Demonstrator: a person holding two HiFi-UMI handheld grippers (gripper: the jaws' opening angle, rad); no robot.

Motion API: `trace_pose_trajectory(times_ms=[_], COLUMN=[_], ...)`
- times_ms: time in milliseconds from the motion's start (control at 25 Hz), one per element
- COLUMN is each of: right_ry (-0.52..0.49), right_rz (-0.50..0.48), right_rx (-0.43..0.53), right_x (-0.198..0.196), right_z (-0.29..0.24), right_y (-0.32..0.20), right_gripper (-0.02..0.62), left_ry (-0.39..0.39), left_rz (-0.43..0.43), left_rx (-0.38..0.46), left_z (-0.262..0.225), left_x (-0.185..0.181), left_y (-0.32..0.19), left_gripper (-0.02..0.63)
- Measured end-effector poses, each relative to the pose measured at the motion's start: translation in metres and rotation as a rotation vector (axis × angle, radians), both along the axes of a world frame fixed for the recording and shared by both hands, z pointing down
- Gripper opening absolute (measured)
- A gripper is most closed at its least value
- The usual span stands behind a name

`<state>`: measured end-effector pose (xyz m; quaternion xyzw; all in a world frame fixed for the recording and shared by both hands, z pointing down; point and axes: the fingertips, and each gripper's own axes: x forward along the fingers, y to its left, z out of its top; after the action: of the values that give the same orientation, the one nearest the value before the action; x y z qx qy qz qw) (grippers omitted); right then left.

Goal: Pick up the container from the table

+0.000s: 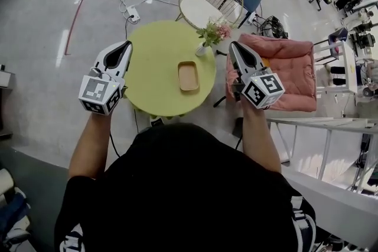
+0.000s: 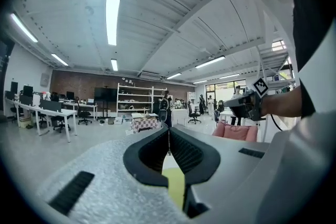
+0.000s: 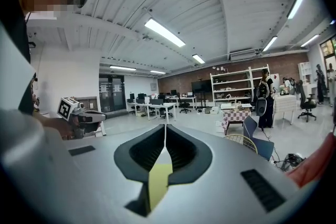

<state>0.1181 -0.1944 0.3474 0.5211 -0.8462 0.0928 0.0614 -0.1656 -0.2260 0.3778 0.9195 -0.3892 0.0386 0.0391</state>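
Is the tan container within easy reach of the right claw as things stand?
Probably yes: the container lies uncovered on the table, though the flower vase stands close by the right claw.

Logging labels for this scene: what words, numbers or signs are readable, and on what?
None readable.
The left gripper and right gripper carry black-and-white square markers: patterns, not words.
The tan rectangular container on the round yellow-green table shows no print.
Anything on the distant white shelves is too small to read.
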Motion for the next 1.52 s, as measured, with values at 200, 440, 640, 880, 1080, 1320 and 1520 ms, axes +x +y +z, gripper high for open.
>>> trace_pose_trajectory(times_ms=[200,440,640,880,1080,1320,1520], right_ry=[-0.008,-0.046,-0.053,-0.064,-0.053,-0.059,-0.049], right_rz=[-0.018,-0.062,-0.103,-0.141,-0.171,-0.187,-0.208], right_rx=[0.017,0.057,0.070,0.075,0.073,0.089,0.076], right_x=[0.000,0.009,0.019,0.039,0.047,0.055,0.053], right_z=[-0.003,-0.010,-0.018,-0.025,-0.027,-0.037,-0.033], right_y=[-0.006,-0.015,-0.026,-0.036,-0.045,-0.051,-0.052], right_gripper=[0.014,0.014,0.014,0.014,0.014,0.014,0.014], left_ry=[0.006,-0.004,-0.024,-0.033,-0.038,-0.043,-0.056], left_rz=[-0.004,-0.036,-0.078,-0.116,-0.141,-0.165,-0.179], left_rx=[0.011,0.031,0.052,0.057,0.061,0.058,0.045], left_z=[-0.003,-0.011,-0.025,-0.036,-0.040,-0.044,-0.040], left_x=[0.009,0.024,0.036,0.057,0.068,0.070,0.070], left_y=[0.004,0.008,0.012,0.017,0.018,0.021,0.021], left_gripper=[0.017,0.017,0.017,0.017,0.017,0.017,0.017])
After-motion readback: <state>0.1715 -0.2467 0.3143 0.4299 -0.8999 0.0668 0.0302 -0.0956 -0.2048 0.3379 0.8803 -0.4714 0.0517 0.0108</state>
